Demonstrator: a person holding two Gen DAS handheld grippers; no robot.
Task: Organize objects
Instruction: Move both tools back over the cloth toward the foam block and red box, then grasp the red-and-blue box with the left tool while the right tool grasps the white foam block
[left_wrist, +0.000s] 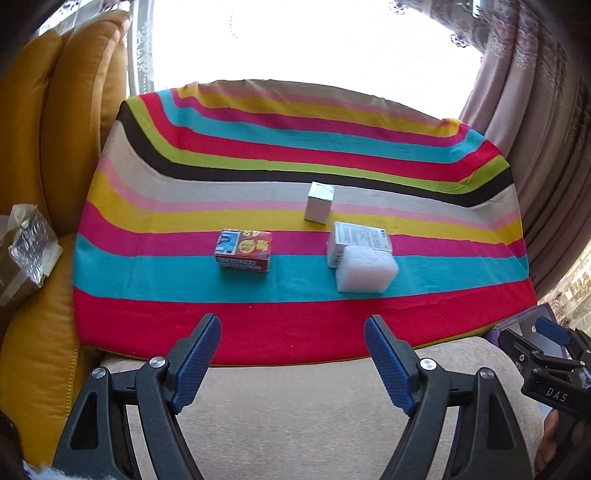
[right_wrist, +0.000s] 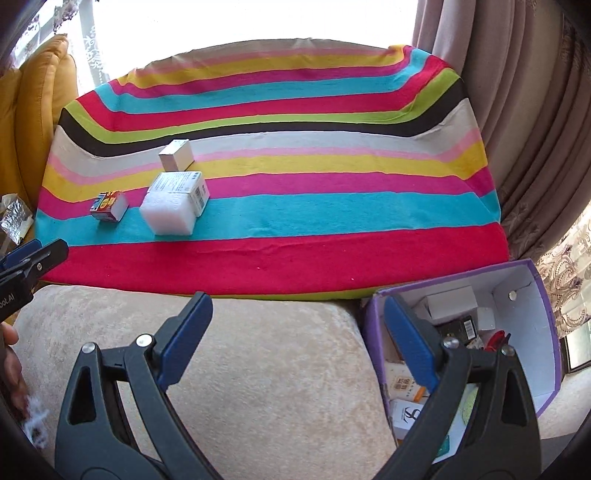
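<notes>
A: Left gripper (left_wrist: 291, 332) fingers apart and empty, hanging over the beige cushion (left_wrist: 314, 406). Same for the right gripper (right_wrist: 297, 317), beside the purple box (right_wrist: 546, 354).

B: Probably for dropping things there. Red box (left_wrist: 243, 250), foam block (left_wrist: 365, 268), two white boxes (left_wrist: 364, 236) (left_wrist: 320, 202) ahead on the striped surface (left_wrist: 258, 321), well apart from both.

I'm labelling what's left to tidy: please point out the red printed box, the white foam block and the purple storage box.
Red printed box (left_wrist: 243, 250), left wrist view, top face.
White foam block (left_wrist: 366, 268), left wrist view, front face.
Purple storage box (right_wrist: 532, 332), right wrist view, inner white wall.
</notes>
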